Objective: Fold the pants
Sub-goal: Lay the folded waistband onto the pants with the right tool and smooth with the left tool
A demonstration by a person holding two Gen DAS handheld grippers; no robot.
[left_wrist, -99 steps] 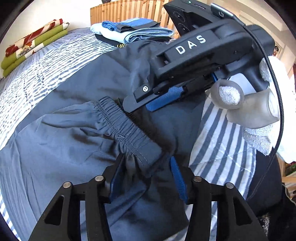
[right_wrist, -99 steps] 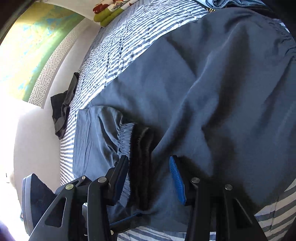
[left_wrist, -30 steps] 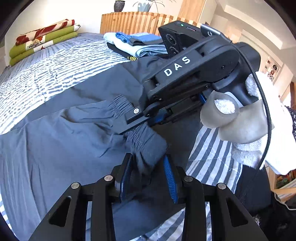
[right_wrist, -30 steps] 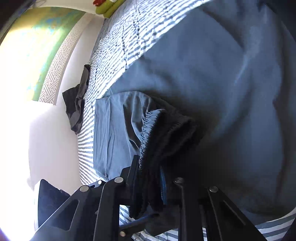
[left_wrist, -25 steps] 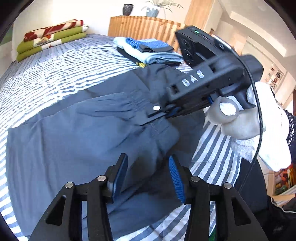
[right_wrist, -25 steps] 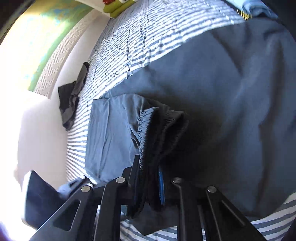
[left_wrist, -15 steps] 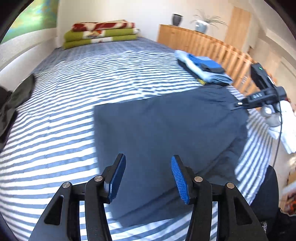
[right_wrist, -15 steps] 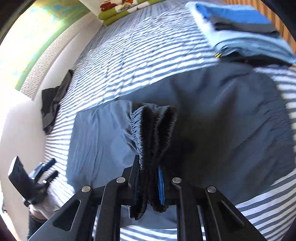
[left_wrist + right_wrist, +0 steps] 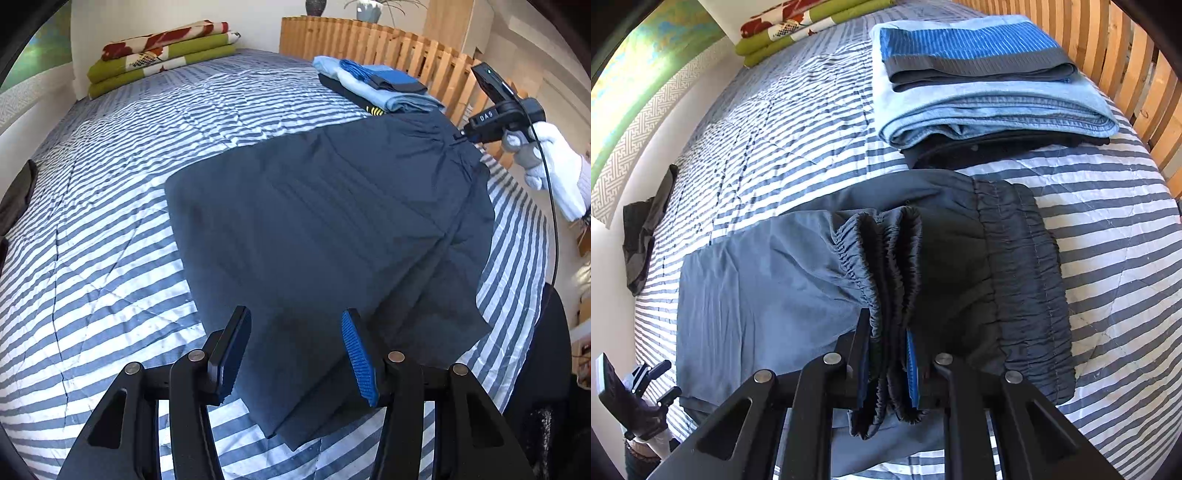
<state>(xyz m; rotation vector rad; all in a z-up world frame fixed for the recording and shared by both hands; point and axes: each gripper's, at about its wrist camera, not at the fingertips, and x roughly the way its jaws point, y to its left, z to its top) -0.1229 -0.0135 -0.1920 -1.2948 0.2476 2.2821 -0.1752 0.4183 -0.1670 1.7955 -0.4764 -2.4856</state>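
Observation:
Dark blue-grey pants (image 9: 332, 221) lie spread on the striped bed (image 9: 110, 221), folded lengthwise. My left gripper (image 9: 295, 325) hovers open above their near end, holding nothing. At the far right, my right gripper (image 9: 461, 137), held by a white-gloved hand (image 9: 550, 166), grips the waist end. In the right wrist view the right gripper (image 9: 886, 356) is shut on the bunched elastic waistband (image 9: 882, 258), lifted in folds. The rest of the waistband (image 9: 1023, 277) lies flat to the right, and the legs (image 9: 757, 295) stretch left toward the left gripper (image 9: 650, 376).
A stack of folded clothes (image 9: 979, 85) sits just beyond the waistband, by a wooden slatted rail (image 9: 388, 40). Folded green and red blankets (image 9: 159, 48) lie at the head of the bed. A dark garment (image 9: 642, 236) hangs off the bed's left edge.
My left gripper let go of the waistband, opened and drew back to the leg end. The right gripper closed on the bunched waistband and carried it toward the folded stack, stretching the pants out.

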